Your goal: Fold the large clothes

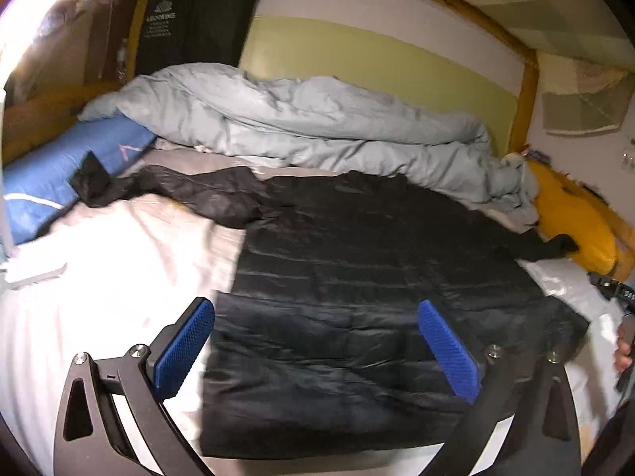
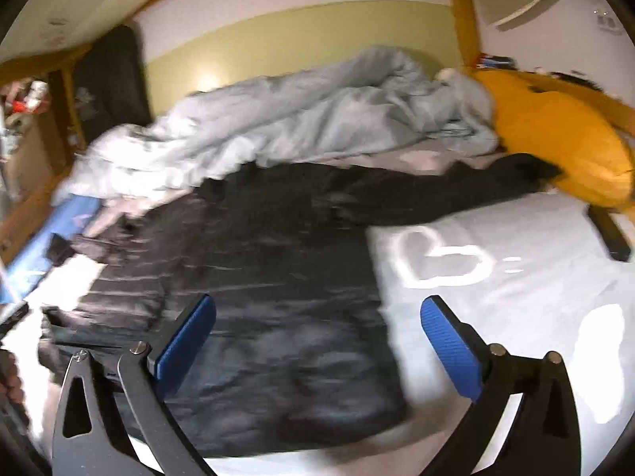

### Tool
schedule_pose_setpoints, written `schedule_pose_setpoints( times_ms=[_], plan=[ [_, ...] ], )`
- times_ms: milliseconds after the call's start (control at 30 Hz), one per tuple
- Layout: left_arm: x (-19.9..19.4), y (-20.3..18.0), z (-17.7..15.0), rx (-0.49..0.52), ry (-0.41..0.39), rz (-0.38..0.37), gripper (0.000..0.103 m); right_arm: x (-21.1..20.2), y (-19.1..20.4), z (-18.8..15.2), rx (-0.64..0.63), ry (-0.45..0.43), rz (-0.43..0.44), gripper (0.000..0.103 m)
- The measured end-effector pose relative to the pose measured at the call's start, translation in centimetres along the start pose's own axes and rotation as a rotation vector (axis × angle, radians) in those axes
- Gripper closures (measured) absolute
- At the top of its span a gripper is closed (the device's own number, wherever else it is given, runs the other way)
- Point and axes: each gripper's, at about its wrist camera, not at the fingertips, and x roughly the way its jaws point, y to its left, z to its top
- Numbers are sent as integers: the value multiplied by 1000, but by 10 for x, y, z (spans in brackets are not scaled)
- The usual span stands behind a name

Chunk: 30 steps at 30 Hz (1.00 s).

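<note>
Jacket (image 1: 357, 277) flat on white bedsheet (image 1: 99, 277)

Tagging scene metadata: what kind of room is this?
Most likely a bedroom: a bed with a white sheet, a rumpled grey duvet, and a black puffer jacket spread flat on it, inside a wooden frame.
</note>
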Motion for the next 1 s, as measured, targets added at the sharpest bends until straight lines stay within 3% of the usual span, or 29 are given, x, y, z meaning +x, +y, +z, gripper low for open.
schedule_pose_setpoints(
  times_ms=[167,267,300,333,367,400,433,500,600,700,767,900,1000],
  plan=[
    [22,21,-16,4,82,75,0,33,-21,-10,-41,155,-29,5],
    [48,28,-33,17,165,104,0,55,-17,-21,-71,237,40,23],
    [51,31,-37,13,173,85,7,62,-12,-24,-91,256,61,33],
    [54,30,-39,16,172,75,28,69,-5,-27,-128,273,70,51],
    [56,30,-41,29,177,71,44,74,2,-29,-172,276,60,63],
    [57,30,-41,46,180,63,74,78,9,-30,-210,272,44,86],
    [56,29,-41,53,168,64,93,81,16,-31,-254,258,16,100],
    [46,30,-37,47,102,80,98,76,20,-30,-265,201,-36,101],
    [28,27,-27,43,8,79,98,46,7,-18,-166,53,-57,102],
    [27,18,-21,95,-10,107,98,21,-2,-10,-124,-54,-59,101],
    [40,13,-23,132,24,144,98,35,-3,-11,-129,-3,-78,101],
    [81,15,-39,147,176,193,98,91,-12,-34,-67,188,-113,100],
    [83,24,-38,115,198,180,96,100,-7,-45,-100,210,-138,100]
  ],
)
